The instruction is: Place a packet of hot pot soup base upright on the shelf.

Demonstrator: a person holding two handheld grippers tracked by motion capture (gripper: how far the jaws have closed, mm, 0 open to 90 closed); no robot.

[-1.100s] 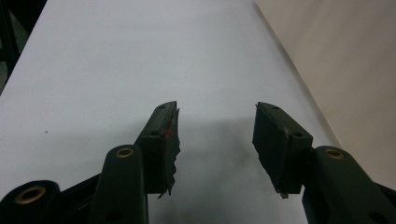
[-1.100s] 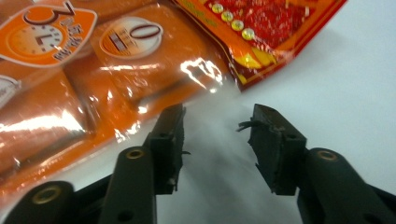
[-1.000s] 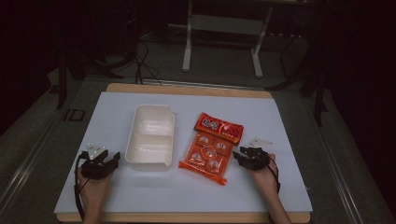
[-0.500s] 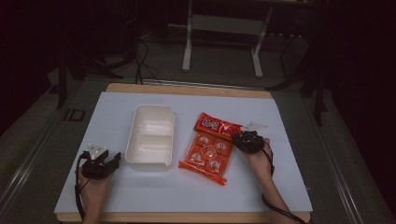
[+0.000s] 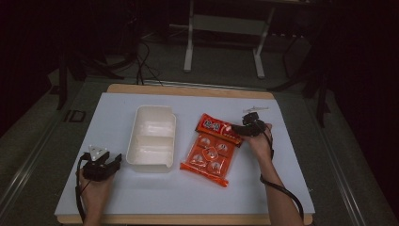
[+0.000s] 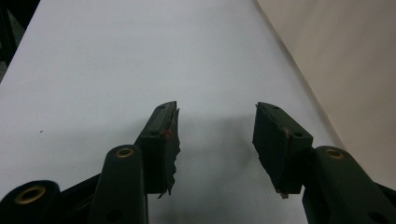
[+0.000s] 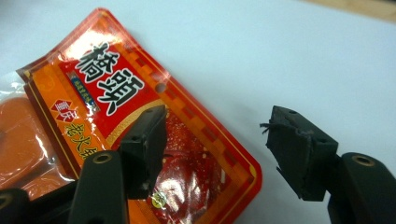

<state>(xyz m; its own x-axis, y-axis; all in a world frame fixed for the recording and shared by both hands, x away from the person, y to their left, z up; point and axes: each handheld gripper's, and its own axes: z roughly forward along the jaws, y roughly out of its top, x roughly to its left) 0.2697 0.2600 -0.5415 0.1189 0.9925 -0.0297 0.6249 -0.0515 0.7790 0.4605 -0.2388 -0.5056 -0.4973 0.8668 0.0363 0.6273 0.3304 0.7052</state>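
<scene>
A red snack packet (image 5: 211,148) with clear windows lies flat on the white mat (image 5: 155,197), right of a white two-compartment container (image 5: 153,136). My right gripper (image 5: 239,130) is at the packet's far right corner. In the right gripper view it (image 7: 217,114) stands open, its jaws having just opened. One jaw is over the packet's printed red top (image 7: 116,93) and the other over bare mat, neither pressing on the packet. My left gripper (image 5: 115,160) rests near the container's front left corner. It is open (image 6: 217,105) over bare mat, with the container wall (image 6: 345,70) to one side.
The mat covers a wooden table whose far edge (image 5: 188,89) shows beyond it. A metal stand (image 5: 226,28) and cables sit on the dark floor behind the table. Bare mat lies in front of the container and the packet.
My right hand has moved from beside the packet's middle away from the person, up to the packet's far right corner. The left hand has stayed put.
</scene>
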